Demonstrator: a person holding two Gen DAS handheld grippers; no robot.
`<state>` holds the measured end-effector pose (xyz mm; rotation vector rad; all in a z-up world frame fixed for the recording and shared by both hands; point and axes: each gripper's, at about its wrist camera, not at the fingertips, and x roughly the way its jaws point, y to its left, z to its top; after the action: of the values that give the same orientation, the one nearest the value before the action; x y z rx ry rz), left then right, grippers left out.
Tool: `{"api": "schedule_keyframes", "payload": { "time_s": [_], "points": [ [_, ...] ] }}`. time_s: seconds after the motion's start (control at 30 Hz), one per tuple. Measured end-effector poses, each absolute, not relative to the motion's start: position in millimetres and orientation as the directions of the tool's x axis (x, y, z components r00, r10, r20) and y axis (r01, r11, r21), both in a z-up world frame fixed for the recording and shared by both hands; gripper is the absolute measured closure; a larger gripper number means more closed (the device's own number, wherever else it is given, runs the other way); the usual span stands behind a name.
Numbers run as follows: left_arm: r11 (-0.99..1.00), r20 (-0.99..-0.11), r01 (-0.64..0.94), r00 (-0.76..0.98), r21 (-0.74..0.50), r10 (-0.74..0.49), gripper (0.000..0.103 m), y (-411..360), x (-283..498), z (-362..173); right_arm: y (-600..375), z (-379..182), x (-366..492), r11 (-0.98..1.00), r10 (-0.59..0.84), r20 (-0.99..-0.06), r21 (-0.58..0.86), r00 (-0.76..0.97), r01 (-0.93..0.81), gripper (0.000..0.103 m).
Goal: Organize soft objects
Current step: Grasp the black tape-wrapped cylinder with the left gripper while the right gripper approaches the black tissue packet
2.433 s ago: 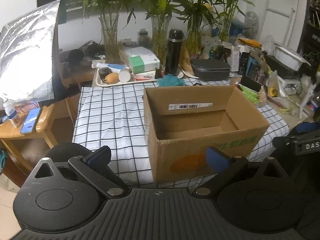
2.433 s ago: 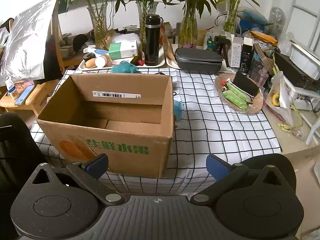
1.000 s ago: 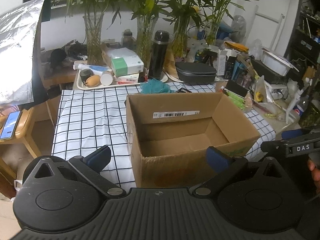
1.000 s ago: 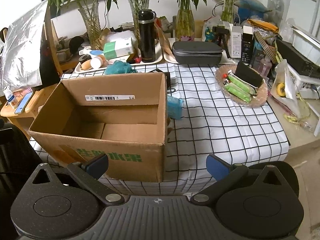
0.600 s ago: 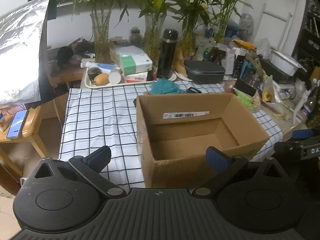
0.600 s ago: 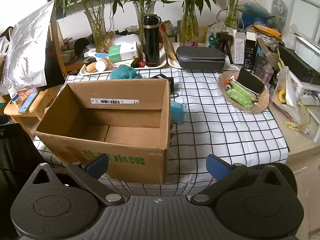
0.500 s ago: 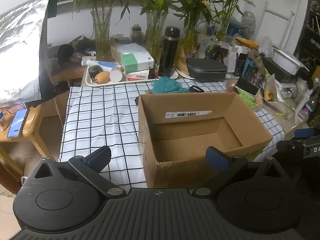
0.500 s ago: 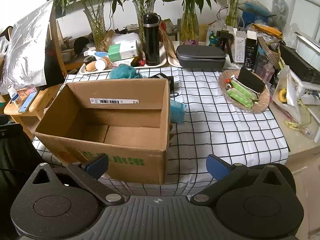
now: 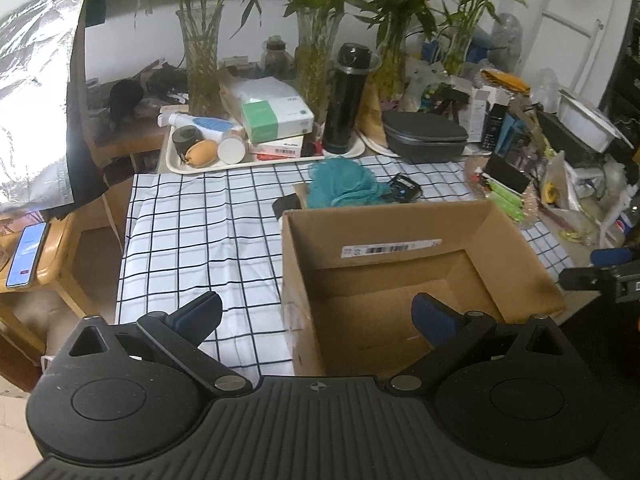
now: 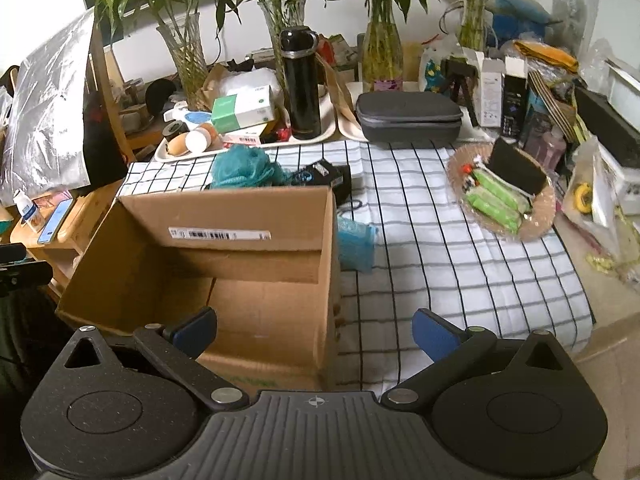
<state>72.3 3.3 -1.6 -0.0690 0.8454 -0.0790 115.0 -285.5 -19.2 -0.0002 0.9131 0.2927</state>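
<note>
Left gripper (image 9: 316,314) spread wide and empty, hovering over the near left corner of the open brown cardboard box (image 9: 404,276). Box bare inside, standing on the black-and-white checked tabletop (image 9: 200,236). Teal mesh bath pouf (image 10: 244,168) just behind the box's far wall; light blue soft packet (image 10: 354,248) beside its right wall. Right gripper (image 10: 314,328) equally wide apart, holding nothing.

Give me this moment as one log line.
phase: approach | left tool: open, nothing held | right tool: open, nothing held | cardboard box: nothing inside | teal bath pouf: behind box
</note>
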Motion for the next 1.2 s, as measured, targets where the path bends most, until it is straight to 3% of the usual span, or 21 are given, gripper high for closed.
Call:
{"api": "schedule_keyframes", "payload": {
  "time_s": [0.47,1.2],
  "points": [
    [0.995,-0.755,0.028,0.649,-0.099,-0.093,0.000,18,118,-2,-297,-22,166,0.973,0.199,-0.750,0.076,0.631,-0.217,0.000],
    [0.977,-0.688,0.066,0.701,-0.204,-0.191,0.000,57,182,-18,-302,-46,253,0.929,0.338,-0.714,0.152,0.613,-0.336,0.000]
  ]
}}
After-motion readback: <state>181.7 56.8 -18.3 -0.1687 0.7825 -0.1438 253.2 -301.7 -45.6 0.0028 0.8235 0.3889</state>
